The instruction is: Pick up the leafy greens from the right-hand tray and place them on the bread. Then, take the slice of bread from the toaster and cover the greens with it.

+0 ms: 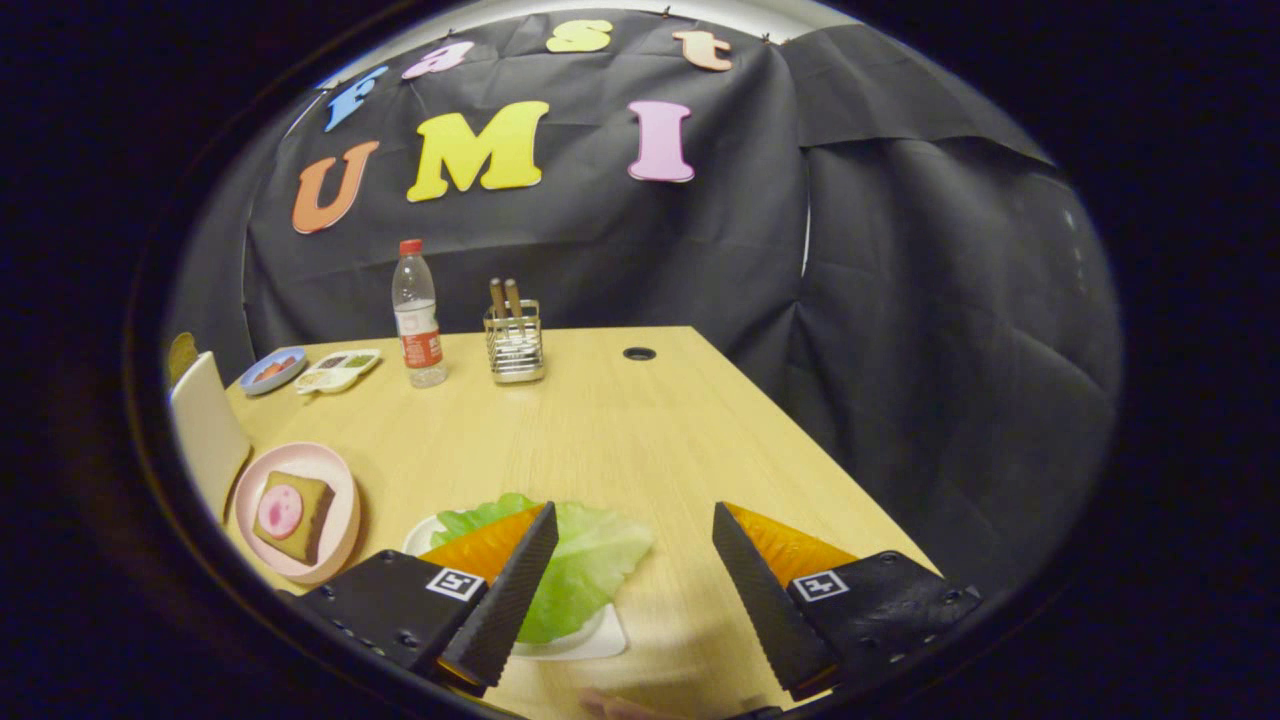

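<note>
In the gripper view, the gripper (632, 570) is hanging wide open over the desk (620, 430), holding nothing. The greens (590, 560) are lying on a white tray (590, 640) under the left finger. The bread (295, 515) is sitting on a pink plate (340, 480) near the desk's left edge. Bare desk is stretching ahead toward a bottle (418, 315).

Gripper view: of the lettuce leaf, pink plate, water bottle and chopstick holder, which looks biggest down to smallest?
1. Lettuce leaf, nearest the open hand-held gripper, so nearness flatters it.
2. Pink plate.
3. Water bottle and chopstick holder: too alike to rank.
</note>
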The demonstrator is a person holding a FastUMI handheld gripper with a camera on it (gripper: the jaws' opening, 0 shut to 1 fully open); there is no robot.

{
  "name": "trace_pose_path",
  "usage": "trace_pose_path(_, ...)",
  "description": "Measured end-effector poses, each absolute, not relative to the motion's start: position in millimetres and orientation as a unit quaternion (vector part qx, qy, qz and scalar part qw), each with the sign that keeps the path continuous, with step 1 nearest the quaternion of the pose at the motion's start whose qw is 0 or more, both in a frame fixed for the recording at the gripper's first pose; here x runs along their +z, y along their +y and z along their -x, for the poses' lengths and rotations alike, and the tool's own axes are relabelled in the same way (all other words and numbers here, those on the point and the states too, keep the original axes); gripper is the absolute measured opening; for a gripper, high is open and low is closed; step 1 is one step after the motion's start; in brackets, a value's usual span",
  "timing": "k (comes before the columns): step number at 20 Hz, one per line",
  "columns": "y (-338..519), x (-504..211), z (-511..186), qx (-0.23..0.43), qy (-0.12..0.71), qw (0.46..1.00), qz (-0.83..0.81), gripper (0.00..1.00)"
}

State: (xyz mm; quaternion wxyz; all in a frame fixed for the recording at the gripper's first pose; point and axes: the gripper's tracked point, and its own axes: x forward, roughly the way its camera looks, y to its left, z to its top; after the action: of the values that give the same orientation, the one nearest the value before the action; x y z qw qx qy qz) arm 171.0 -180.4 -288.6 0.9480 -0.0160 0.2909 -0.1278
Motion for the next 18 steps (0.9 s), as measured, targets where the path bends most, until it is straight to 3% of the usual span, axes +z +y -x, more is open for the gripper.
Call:
trace_pose_path(10,-186,-326,-182,-0.134,0.353,0.925,0.047,0.93)
trace_pose_path(15,-172,-327,-184,-0.128,0.342,0.926,0.096,0.56)
trace_pose_path(17,-169,-325,-186,-0.129,0.335,0.928,0.102,0.49)
trace_pose_path(18,-166,-322,-186,-0.126,0.331,0.929,0.105,0.37)
